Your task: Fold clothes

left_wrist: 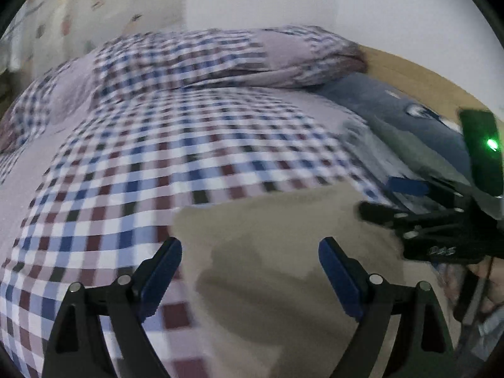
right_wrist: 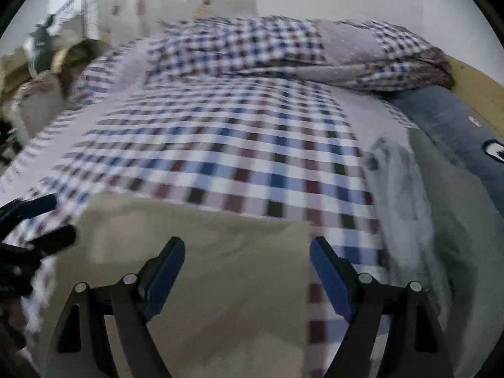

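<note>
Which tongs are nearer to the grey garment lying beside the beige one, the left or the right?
Right. The right tongs hover open over the beige garment at its edge on the grey garment side; the left tongs hover open over its opposite part.

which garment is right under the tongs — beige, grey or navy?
The beige garment, flat on the checked bedspread; the grey and navy ones lie off to the right.

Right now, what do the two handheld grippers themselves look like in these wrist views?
Both match. The left gripper and the right gripper have black angular linkage arms with silver round pivot pins and blue pads lining each finger's inner face. In the left wrist view, the right gripper carries a black block with a green light and white lettering, too blurred to read.
</note>
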